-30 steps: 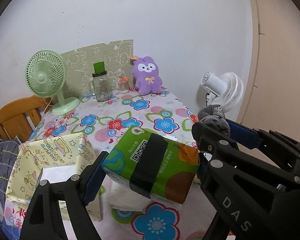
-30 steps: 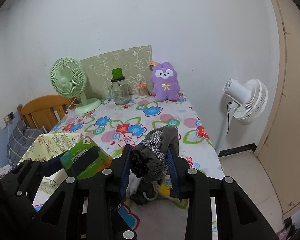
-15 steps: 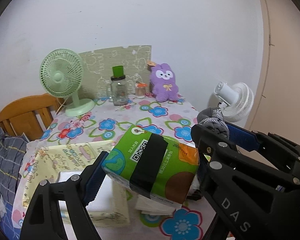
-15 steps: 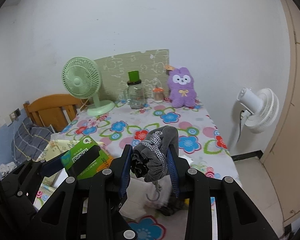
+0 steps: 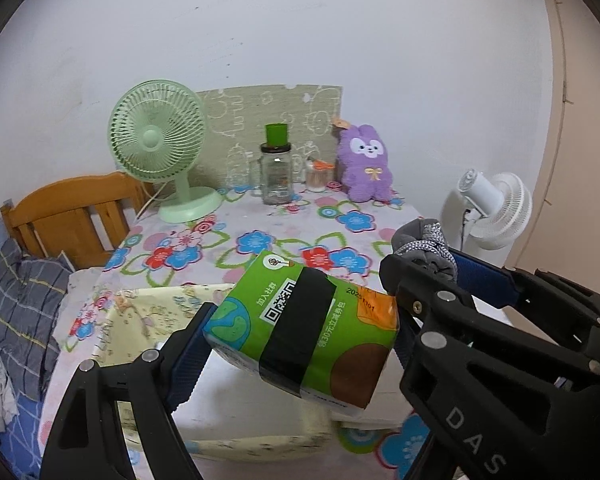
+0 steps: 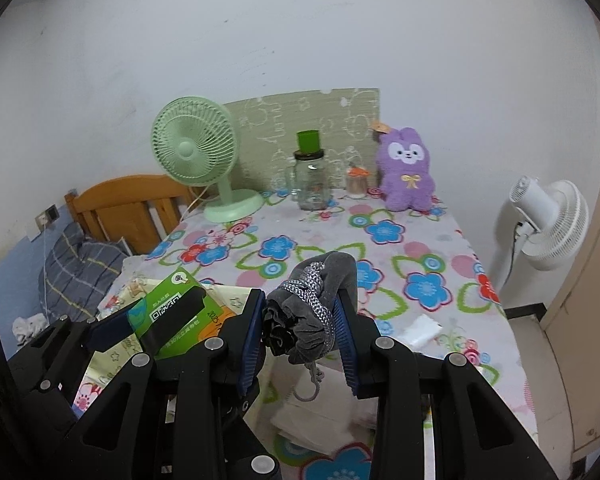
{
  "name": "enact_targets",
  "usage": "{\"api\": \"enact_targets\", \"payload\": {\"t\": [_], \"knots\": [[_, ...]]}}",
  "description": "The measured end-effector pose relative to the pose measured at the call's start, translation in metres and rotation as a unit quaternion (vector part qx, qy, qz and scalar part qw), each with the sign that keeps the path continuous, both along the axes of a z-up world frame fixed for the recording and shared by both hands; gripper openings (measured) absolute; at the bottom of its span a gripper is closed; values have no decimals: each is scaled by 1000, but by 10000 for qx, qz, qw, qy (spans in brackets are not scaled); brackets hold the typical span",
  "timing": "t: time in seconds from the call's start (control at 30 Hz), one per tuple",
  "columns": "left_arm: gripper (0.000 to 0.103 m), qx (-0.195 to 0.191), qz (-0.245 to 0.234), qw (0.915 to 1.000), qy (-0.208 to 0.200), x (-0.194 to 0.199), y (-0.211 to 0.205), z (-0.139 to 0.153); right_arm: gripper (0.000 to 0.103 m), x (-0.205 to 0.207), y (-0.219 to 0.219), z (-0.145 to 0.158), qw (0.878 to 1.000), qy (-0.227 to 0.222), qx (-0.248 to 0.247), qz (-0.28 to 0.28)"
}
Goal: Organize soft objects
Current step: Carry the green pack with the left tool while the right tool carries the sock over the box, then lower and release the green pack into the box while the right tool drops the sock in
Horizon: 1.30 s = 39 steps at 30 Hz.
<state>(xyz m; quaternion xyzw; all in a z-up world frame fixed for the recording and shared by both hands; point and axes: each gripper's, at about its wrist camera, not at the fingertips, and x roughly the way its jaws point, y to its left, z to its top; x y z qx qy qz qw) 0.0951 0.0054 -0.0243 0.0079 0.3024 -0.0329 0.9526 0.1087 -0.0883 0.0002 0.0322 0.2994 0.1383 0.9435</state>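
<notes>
The left gripper (image 5: 300, 332) clamps the green plastic-wrapped tissue pack (image 5: 306, 326) across its long axis, directly above the pale yellow fabric storage box (image 5: 140, 320). The right gripper (image 6: 300, 320), alongside, pinches the grey bundled cloth (image 6: 312, 304) above the tabletop (image 6: 420, 256).

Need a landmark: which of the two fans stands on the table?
The green desk fan, on the floral tablecloth at the back left; the white fan stands beside the table.
</notes>
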Motion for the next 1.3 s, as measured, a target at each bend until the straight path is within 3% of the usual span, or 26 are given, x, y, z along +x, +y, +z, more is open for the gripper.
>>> {"api": "enact_targets", "payload": {"t": [0.63,1.1,1.3], "knots": [[87,124,280,9990,317,21,71,-24,38,30,76,-16,9973,339,-34,647],[88,258,395,9944,941,39,98,-67,38,48,109,-51,9928,830,-119,855],[88,255,203,9922,1201,50,102,-79,38,56,117,-65,9904,1051,-226,872]]}}
